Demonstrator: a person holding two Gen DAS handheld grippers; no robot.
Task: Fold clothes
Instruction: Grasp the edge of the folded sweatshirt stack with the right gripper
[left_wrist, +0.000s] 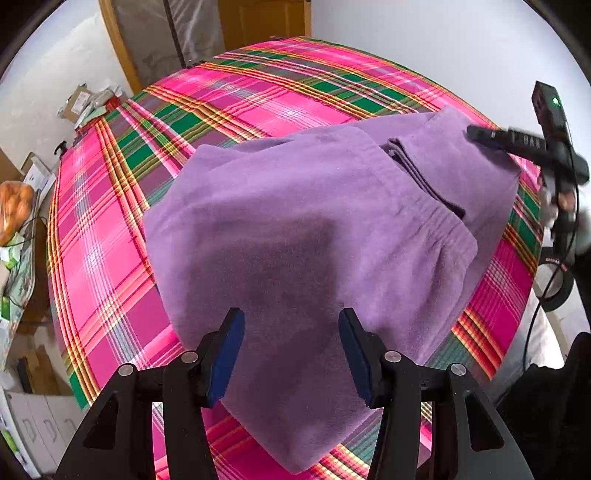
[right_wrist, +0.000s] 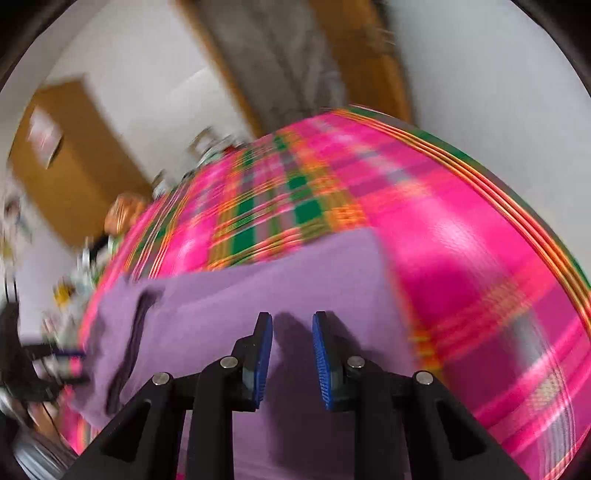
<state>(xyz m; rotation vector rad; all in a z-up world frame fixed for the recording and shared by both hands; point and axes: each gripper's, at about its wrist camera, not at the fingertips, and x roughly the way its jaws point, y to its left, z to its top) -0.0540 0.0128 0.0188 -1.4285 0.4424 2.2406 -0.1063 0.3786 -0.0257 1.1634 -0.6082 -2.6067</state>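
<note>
A purple fleece garment (left_wrist: 295, 229) lies folded in layers on a bed with a pink plaid cover (left_wrist: 110, 229); a gathered waistband edge shows toward its right side. My left gripper (left_wrist: 291, 343) hangs just above the garment's near part, open, with nothing between its blue pads. My right gripper (left_wrist: 491, 136) shows blurred over the garment's far right corner. In the blurred right wrist view the right gripper (right_wrist: 291, 339) stands over the purple garment (right_wrist: 229, 295) with a narrow gap between its pads and no cloth in it. The left gripper (right_wrist: 62, 356) appears at that view's left edge.
A bag of orange fruit (left_wrist: 14, 206), boxes and white drawers (left_wrist: 40, 421) crowd the floor left of the bed. A black ring and cable (left_wrist: 554, 284) hang off the bed's right side. A wooden door frame (left_wrist: 122, 48) and white wall stand behind.
</note>
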